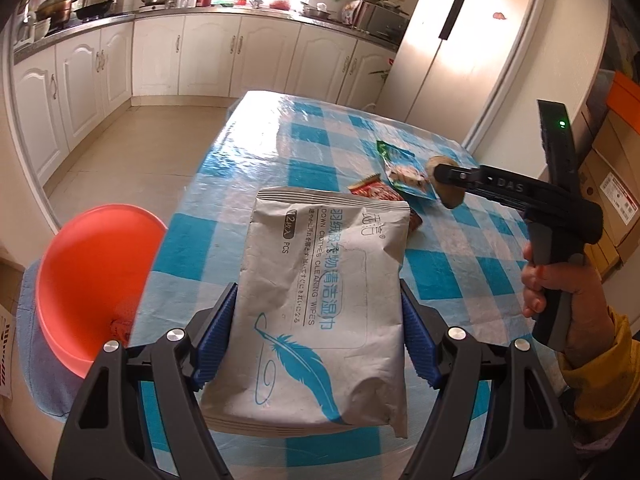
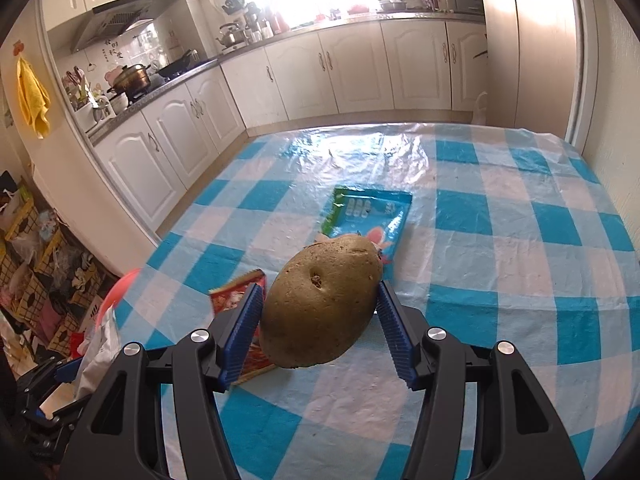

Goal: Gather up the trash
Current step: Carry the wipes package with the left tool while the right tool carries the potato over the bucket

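Note:
My left gripper [image 1: 318,320] is shut on a grey wet-wipes pack [image 1: 324,300] with a blue feather print, held above the table's near left part. My right gripper [image 2: 318,308] is shut on a brown potato [image 2: 324,304], held above the table; it also shows in the left wrist view [image 1: 450,196] at the tip of the right gripper [image 1: 442,174]. A red snack wrapper [image 2: 234,294] and a blue-green snack bag [image 2: 370,214] lie flat on the checked tablecloth [image 2: 500,280]. An orange basin [image 1: 92,280] stands left of the table, lower than its edge.
White kitchen cabinets [image 1: 208,56] run along the far walls, with pots and kettles on the counter. A fridge [image 1: 468,40] stands behind the table's far right. Cardboard boxes [image 1: 612,184] sit at the right. Bags and clutter [image 2: 36,272] lie on the floor at the left.

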Action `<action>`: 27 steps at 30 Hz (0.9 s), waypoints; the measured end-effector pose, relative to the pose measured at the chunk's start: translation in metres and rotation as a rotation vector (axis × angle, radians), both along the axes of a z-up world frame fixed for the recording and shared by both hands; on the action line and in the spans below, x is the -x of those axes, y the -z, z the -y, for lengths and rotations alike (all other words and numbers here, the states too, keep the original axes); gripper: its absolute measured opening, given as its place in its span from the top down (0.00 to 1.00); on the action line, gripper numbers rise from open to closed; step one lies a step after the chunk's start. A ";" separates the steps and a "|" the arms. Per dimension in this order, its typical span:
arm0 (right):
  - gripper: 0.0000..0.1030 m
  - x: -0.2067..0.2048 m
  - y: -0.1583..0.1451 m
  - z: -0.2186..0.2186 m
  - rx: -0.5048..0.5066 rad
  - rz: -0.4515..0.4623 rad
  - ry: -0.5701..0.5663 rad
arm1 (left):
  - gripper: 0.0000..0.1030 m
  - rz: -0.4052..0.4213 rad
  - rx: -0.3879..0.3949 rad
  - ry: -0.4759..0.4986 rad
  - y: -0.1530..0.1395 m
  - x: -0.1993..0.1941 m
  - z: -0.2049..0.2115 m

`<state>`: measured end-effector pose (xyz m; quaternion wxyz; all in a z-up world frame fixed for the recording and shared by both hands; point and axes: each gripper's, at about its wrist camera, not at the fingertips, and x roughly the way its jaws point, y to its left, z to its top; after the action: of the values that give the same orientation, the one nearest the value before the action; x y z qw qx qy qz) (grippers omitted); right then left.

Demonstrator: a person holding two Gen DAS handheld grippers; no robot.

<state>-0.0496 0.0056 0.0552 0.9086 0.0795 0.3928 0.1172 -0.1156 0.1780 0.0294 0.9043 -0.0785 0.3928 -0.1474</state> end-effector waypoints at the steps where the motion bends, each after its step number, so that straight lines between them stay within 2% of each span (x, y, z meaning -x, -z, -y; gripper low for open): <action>1: 0.43 0.000 -0.002 -0.002 -0.002 0.002 -0.005 | 0.27 0.002 0.001 -0.006 0.000 0.001 -0.002; 12: 0.43 0.004 -0.025 -0.048 -0.002 0.043 -0.111 | 0.27 0.022 0.022 -0.107 -0.005 0.009 -0.042; 27: 0.43 0.002 -0.035 -0.150 0.018 0.058 -0.327 | 0.27 0.041 0.043 -0.291 -0.005 0.015 -0.117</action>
<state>-0.0516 0.1556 0.0902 0.8891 0.0031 0.3749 0.2624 -0.1305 0.2950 0.0341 0.9220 -0.1509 0.3557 -0.0246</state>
